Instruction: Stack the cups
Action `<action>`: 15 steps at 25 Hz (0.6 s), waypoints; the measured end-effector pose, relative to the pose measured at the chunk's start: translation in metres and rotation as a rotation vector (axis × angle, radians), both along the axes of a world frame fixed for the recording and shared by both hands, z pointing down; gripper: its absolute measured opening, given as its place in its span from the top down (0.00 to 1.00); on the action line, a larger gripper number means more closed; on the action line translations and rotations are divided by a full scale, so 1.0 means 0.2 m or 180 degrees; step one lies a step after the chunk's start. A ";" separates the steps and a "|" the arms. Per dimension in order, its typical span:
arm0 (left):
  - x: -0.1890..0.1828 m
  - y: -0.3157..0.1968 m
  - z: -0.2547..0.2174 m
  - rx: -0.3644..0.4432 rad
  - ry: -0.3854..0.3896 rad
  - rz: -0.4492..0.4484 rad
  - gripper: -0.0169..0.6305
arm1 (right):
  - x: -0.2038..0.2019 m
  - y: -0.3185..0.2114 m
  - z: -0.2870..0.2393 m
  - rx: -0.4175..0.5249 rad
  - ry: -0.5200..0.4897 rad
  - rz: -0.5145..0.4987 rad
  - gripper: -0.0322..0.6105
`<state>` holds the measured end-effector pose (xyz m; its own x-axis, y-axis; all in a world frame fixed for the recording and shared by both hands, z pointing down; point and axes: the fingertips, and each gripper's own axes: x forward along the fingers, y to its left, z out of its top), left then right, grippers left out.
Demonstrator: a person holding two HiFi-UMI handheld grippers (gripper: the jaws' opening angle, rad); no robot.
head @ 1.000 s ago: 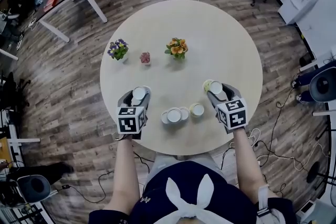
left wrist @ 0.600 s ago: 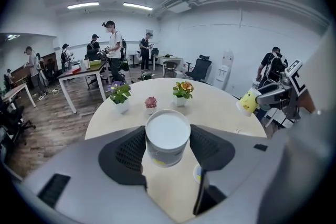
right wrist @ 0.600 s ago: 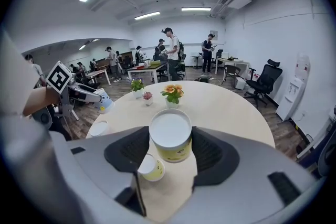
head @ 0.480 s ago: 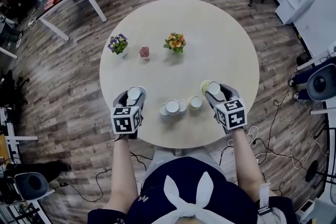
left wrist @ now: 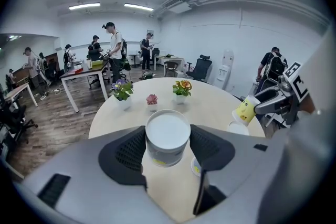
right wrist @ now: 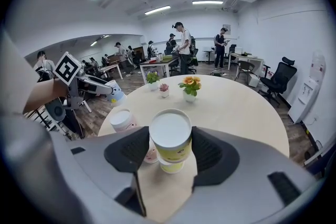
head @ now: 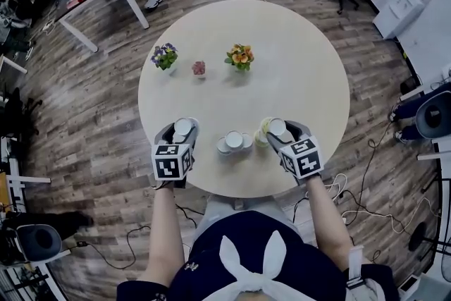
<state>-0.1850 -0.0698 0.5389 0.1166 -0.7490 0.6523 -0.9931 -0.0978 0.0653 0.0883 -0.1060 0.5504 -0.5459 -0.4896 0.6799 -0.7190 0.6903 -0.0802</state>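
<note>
My left gripper [head: 182, 130] is shut on a white paper cup [left wrist: 167, 136], which it holds above the near left part of the round table [head: 296, 60]. My right gripper [head: 277, 129] is shut on a yellow cup [right wrist: 170, 136]. It hangs just over a matching yellow cup [right wrist: 171, 166] that stands on the table. In the head view this standing cup [head: 262, 133] peeks out left of the held one. A cluster of cups [head: 234, 142] sits between the two grippers, and its pink cup [right wrist: 122, 120] stands tallest. All the cups show flat white ends upward.
Three small potted plants stand mid-table: purple flowers [head: 165, 56], a pink one [head: 199, 68], orange flowers [head: 240, 56]. The table's near edge [head: 232, 195] runs just behind both grippers. Desks, office chairs and standing people fill the room beyond.
My right gripper has carried its cup leftward, from beside the rightmost table cup to over it. The left gripper and its cup sit about where they were.
</note>
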 end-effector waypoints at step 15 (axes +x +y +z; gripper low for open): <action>-0.02 0.08 0.02 -0.0021 0.0016 -0.0084 0.55 | -0.16 0.07 0.07 -0.0136 0.0065 -0.0345 0.55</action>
